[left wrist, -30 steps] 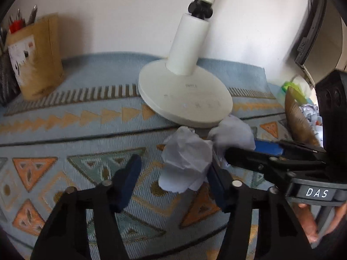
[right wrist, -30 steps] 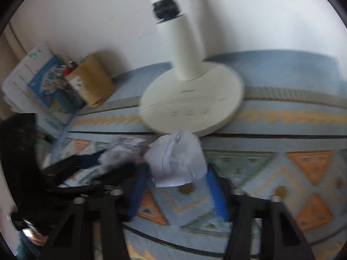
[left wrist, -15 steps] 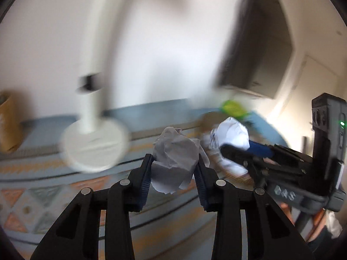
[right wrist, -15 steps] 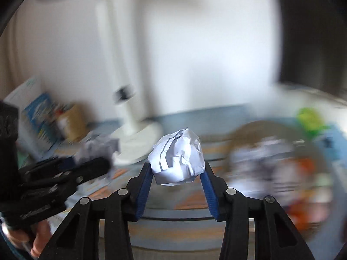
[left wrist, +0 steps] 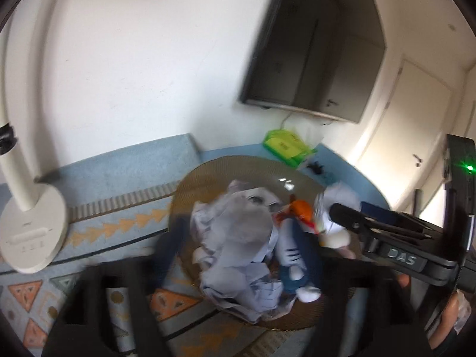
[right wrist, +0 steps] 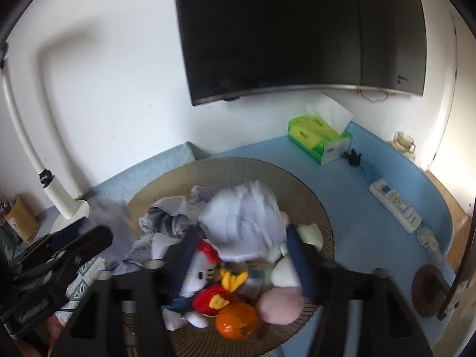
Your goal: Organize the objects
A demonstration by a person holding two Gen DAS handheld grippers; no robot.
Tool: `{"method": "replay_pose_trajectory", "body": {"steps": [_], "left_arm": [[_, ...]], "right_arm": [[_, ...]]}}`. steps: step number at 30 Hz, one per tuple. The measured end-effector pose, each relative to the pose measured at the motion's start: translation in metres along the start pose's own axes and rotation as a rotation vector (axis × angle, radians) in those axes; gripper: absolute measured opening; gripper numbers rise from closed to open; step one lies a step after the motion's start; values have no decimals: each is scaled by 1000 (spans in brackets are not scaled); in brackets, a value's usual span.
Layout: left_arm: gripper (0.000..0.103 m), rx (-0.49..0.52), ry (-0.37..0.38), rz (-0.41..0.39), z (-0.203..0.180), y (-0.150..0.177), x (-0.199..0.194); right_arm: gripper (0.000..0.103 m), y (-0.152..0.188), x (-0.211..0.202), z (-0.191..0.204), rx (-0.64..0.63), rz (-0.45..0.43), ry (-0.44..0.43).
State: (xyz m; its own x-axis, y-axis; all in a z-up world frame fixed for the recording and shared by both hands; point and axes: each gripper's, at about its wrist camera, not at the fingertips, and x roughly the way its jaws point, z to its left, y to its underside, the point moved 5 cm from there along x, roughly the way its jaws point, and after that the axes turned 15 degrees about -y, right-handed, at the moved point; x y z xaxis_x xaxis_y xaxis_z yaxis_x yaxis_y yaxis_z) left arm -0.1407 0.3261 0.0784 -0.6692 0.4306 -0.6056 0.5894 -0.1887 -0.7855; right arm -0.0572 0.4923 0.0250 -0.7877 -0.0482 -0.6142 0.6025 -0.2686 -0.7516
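A round brown woven basket (left wrist: 238, 163) (right wrist: 315, 205) holds crumpled papers, plush toys and an orange (right wrist: 236, 321). My left gripper (left wrist: 238, 244) is open over the basket, its jaws wide apart and blurred; a crumpled white paper (left wrist: 235, 232) lies loose between them on the pile. My right gripper (right wrist: 241, 244) is over the basket too, with a crumpled white paper ball (right wrist: 244, 220) between its blue pads; the jaws look spread and blurred. The right gripper also shows in the left wrist view (left wrist: 342, 211), paper ball at its tip.
A white lamp base (left wrist: 29, 235) stands left of the basket on the patterned cloth. A green tissue box (right wrist: 319, 136), a remote (right wrist: 395, 205) and a cup (right wrist: 403, 142) lie on the blue table. A dark screen (right wrist: 297, 29) hangs on the wall.
Both grippers carried their paper balls from beside the lamp rightward to above the basket. The left jaws have opened and its paper has dropped onto the pile; the right jaws have widened.
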Motion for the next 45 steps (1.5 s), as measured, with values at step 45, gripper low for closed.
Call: {"method": "replay_pose_trajectory", "body": {"steps": [45], "left_arm": [[103,-255,-711,287,255,205,-129]], "right_arm": [[103,197,71,238,-336,356,-268]]}}
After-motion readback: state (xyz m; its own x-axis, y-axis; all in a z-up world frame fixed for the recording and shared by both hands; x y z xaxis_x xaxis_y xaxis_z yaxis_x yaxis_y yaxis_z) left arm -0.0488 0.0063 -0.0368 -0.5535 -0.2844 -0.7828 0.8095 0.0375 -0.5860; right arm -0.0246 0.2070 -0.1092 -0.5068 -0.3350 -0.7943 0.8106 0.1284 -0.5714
